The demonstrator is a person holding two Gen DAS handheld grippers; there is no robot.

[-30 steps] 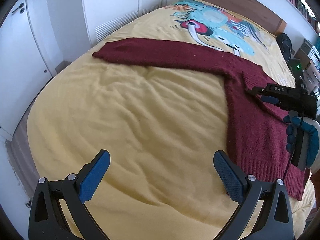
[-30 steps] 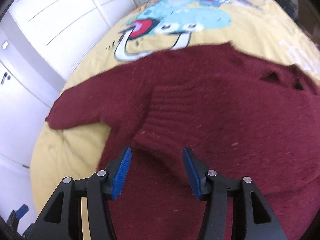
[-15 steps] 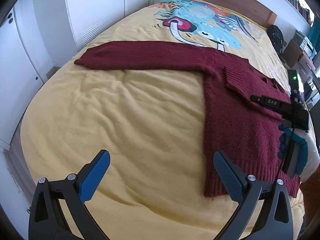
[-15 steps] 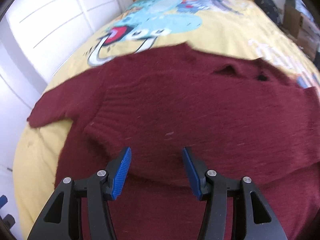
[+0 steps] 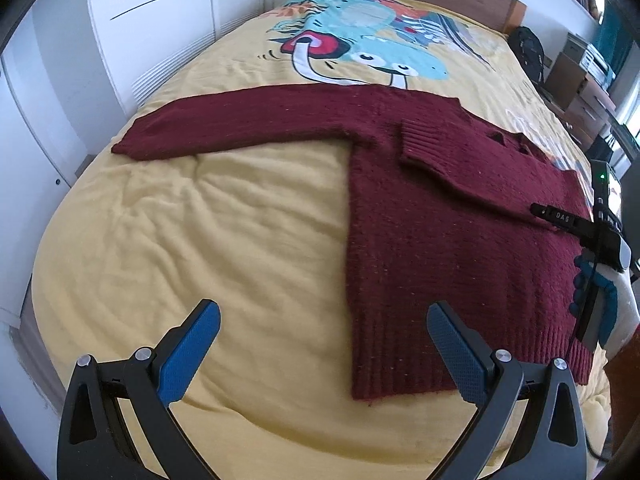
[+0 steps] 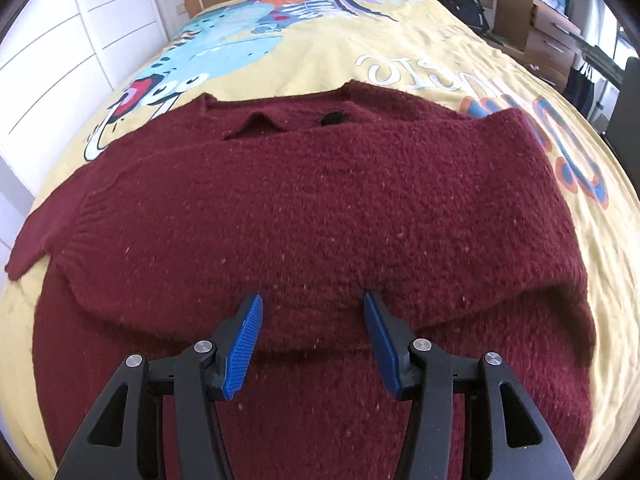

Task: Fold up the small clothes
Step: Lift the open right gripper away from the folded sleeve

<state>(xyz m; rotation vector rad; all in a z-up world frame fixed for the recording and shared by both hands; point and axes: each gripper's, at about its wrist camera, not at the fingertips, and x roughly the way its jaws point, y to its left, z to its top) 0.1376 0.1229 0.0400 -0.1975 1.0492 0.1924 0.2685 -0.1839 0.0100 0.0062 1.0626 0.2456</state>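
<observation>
One sleeve of the dark red knitted sweater already lies folded across its chest, just ahead of our right gripper, whose jaws hang parted and empty right above the knit. Our left gripper hovers with jaws spread wide, holding nothing, its right jaw over the ribbed hem. Far ahead and to the left of these jaws the other sleeve lies stretched out flat. We judge that sleeve comes next: we should pinch it near the cuff, lift low and lay it straight over the chest without dragging the body. Everything rests on a bed with a soft, rumpled yellow cartoon-print duvet, white wardrobe doors beyond.
</observation>
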